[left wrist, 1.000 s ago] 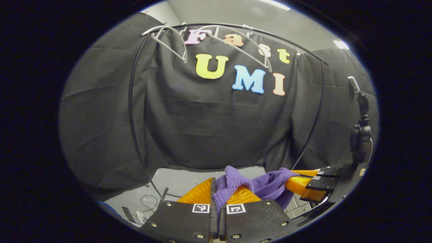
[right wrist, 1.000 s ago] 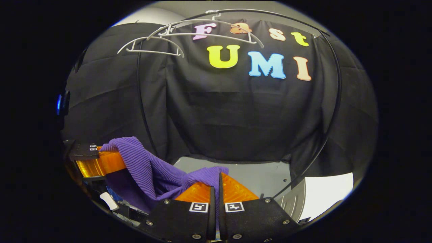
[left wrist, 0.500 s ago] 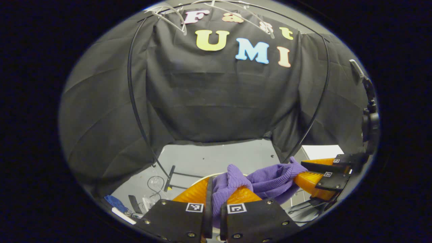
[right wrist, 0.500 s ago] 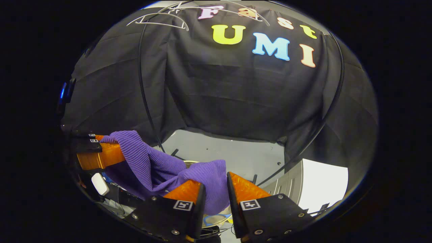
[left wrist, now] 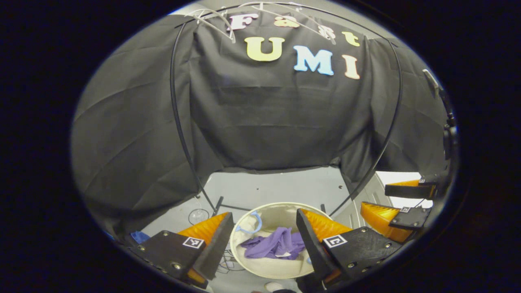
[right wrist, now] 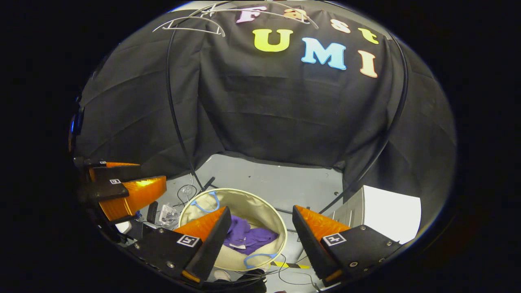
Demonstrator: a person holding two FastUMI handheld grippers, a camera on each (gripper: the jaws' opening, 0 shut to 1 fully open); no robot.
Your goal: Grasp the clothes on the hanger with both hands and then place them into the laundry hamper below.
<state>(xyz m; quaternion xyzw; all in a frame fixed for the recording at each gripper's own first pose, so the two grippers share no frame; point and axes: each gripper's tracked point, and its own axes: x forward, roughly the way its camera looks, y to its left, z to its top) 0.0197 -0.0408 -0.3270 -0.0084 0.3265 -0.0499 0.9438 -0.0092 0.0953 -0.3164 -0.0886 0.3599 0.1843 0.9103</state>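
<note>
Clothes (left wrist: 276, 246) lie crumpled at the bottom of the laundry hamper (left wrist: 281, 268), a purple knitted heap with a small pale tag showing on top. The hamper is round, with cream-coloured walls and thin blue loop handles, and it stands on the grey floor (left wrist: 268, 189) below a black rack (left wrist: 179, 122) whose curved bars rise on either side. In the right gripper view the same purple heap (right wrist: 248, 236) sits inside the hamper (right wrist: 260, 211), toward the side nearer the camera, with one blue handle on the far rim and one on the near rim.

The left gripper (left wrist: 264, 221) hangs above the hamper with its fingers spread wide and nothing between them. The right gripper (right wrist: 260, 217) is also above the hamper, its fingers likewise parted and holding nothing. Each one shows at the edge of the other's view, the right gripper (left wrist: 390, 197) at the right and the left gripper (right wrist: 134, 179) at the left, both with fingers apart.

White hangers (right wrist: 191, 26) hang bare on the top bar of the rack. Cables (right wrist: 293, 268) and a few small items lie on the floor beside the hamper.
</note>
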